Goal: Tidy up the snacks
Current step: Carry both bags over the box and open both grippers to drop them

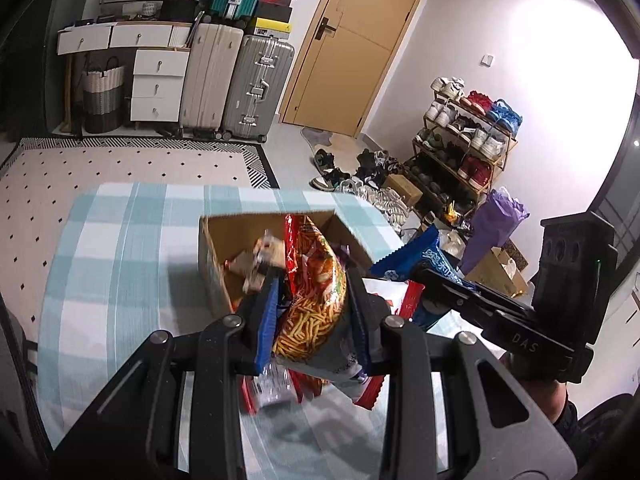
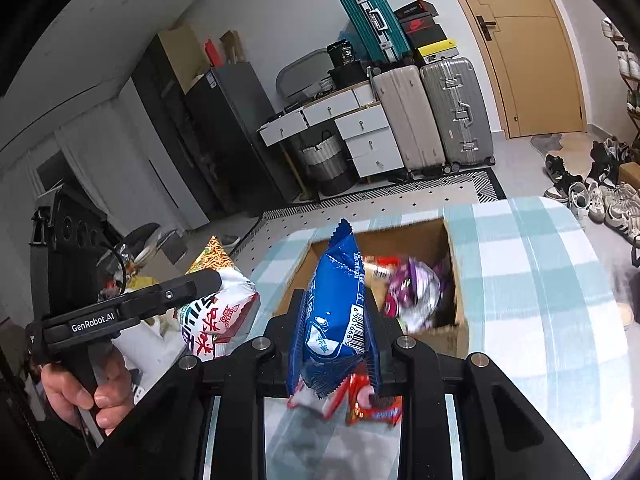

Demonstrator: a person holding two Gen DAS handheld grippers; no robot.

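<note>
1. Near the far edge of the table covered in a teal-and-white checked cloth (image 1: 120, 240), an open brown cardboard box (image 1: 224, 240) holds several wrapped snacks, among them a purple-and-silver packet (image 2: 416, 292) against its right wall.
2. Left gripper (image 1: 312, 292): its jaws are clamped on an orange-and-red foil bag printed with thin fried sticks (image 1: 316, 296), which hangs upright between the blue-edged fingers (image 1: 267, 320), in front of the box's near wall.
3. Right gripper (image 2: 334, 320): its jaws are closed on a blue plastic snack bag with white lettering and a barcode (image 2: 336, 300), held upright in front of the box's near-left corner.
4. Below each held bag, on the cloth toward the near edge, lie more red-and-white wrappers (image 2: 372, 408); they are blurred, so their print cannot be read.
5. From the right wrist view, the left gripper's bag shows a white face with red characters (image 2: 216, 320), off the table's left edge.
6. Behind the table stand a beige and a silver suitcase (image 1: 256, 88), a white drawer unit (image 1: 158, 84) and a tan door (image 1: 352, 40); a shoe rack (image 1: 464, 140) stands to the right.
</note>
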